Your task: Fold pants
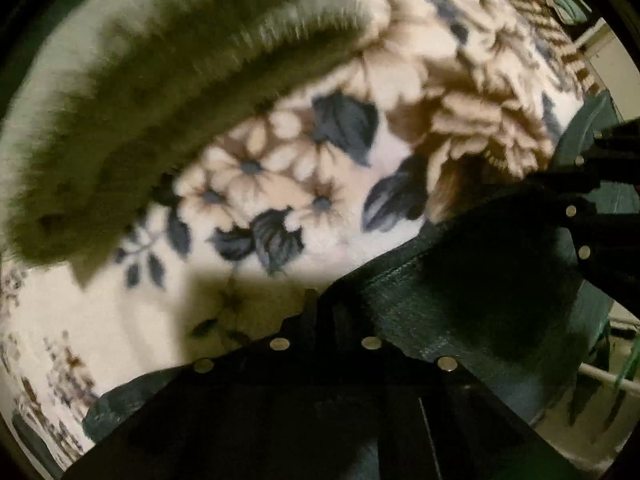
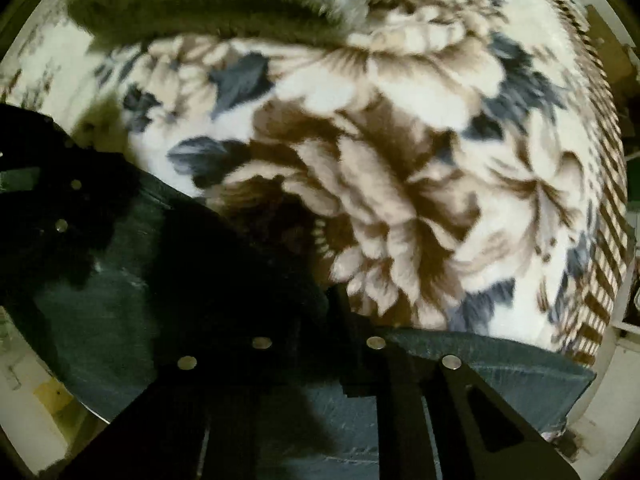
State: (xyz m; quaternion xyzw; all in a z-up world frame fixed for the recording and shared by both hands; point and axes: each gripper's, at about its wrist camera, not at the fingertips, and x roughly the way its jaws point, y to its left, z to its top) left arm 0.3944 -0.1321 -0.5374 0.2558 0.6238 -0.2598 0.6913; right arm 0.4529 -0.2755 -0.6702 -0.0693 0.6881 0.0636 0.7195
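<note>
Floral plush blanket [image 1: 280,168], cream ground with beige and brown blooms and slate-blue leaves, covers the whole work surface in both wrist views; a brown-and-cream striped border [image 2: 604,248] runs along its right edge in the right wrist view. Olive-green fuzzy fabric [image 1: 132,112], far left in the left wrist view, lies draped over the blanket in a curved band, blurred; the same material appears across the far edge of the right wrist view. Dark pants [image 1: 500,280], blue-black denim-like cloth, lie at the near edge of the blanket, spread from under the left gripper [image 1: 320,308] toward the right. Left gripper: pointed down at the pants' edge, its black fingers drawn together, pinching the cloth where the hem meets the blanket. Right gripper [image 2: 340,300]: likewise pointed down, fingers nearly closed on the pants' far edge, dark cloth spreading to either side of them. Second gripper body, black with silver rivets, visible at the right edge of the left wrist view and the left edge of the right wrist view, just beside the pants. Pale floor shows at the outer corners.
</note>
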